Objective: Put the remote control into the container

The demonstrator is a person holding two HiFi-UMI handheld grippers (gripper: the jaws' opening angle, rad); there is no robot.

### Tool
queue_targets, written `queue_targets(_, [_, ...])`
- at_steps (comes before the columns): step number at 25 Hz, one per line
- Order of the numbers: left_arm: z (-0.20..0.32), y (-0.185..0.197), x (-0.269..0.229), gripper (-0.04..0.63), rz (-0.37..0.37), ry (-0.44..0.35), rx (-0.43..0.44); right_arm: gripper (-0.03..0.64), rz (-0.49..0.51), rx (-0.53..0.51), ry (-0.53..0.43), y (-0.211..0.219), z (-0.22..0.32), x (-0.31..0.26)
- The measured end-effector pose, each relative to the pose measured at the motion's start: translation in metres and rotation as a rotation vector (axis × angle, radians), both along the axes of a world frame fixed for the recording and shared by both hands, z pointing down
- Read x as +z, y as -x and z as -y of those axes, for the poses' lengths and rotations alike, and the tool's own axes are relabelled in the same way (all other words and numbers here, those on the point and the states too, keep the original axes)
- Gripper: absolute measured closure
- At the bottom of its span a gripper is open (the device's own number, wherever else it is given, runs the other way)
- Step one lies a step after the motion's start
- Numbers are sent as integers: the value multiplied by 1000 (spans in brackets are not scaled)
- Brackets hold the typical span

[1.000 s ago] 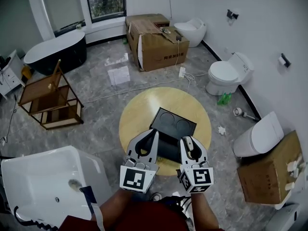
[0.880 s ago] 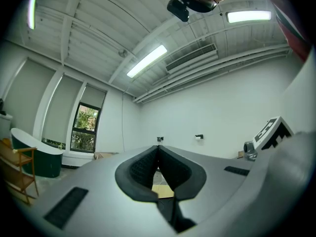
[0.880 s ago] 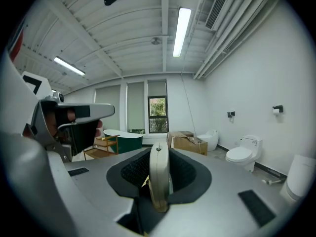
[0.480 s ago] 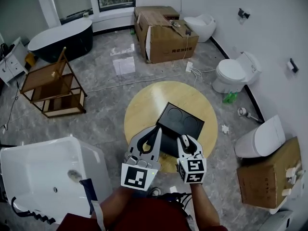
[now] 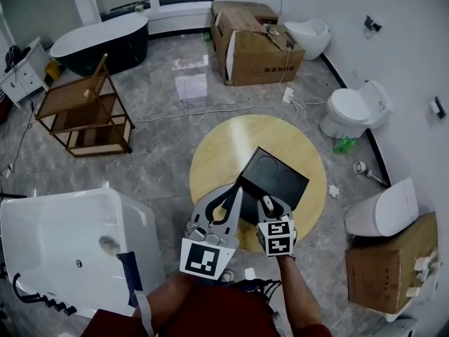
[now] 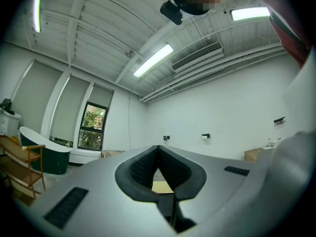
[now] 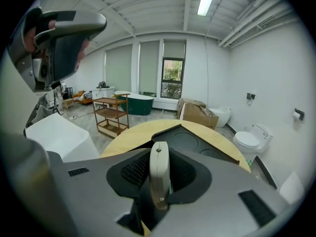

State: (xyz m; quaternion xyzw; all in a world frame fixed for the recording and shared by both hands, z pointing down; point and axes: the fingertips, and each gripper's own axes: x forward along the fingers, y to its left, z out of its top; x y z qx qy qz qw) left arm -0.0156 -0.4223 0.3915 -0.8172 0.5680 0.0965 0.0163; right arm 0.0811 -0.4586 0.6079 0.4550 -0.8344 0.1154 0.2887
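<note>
A black container (image 5: 277,177) with two round recesses lies on the round yellow table (image 5: 224,146). My right gripper (image 5: 269,206) hovers over the container's near edge, shut on the white remote control (image 5: 267,203). In the right gripper view the remote control (image 7: 159,174) stands on edge between the pads, with the container (image 7: 192,142) and the table (image 7: 129,132) just beyond. My left gripper (image 5: 235,192) sits beside it over the container's near left corner, its jaws shut and empty. The left gripper (image 6: 158,149) points level across the room.
A white bathtub (image 5: 63,244) stands at the near left, a wooden shelf rack (image 5: 84,118) farther left. Cardboard boxes (image 5: 259,37) sit beyond the table and another cardboard box (image 5: 386,265) at the right. Toilets (image 5: 354,107) line the right wall.
The right gripper with the remote has shifted left, closer to the left gripper. The head view has drifted, so the table sits slightly further right.
</note>
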Motion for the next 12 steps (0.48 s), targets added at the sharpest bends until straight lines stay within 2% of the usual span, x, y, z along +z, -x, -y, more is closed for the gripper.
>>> queue_targets(5, [4, 6, 2, 580, 8, 2, -16, 500, -44, -43, 85, 10, 9, 30])
queue_targets(12, [7, 14, 6, 580, 20, 8, -32, 500, -75, -74, 155, 19, 15, 60])
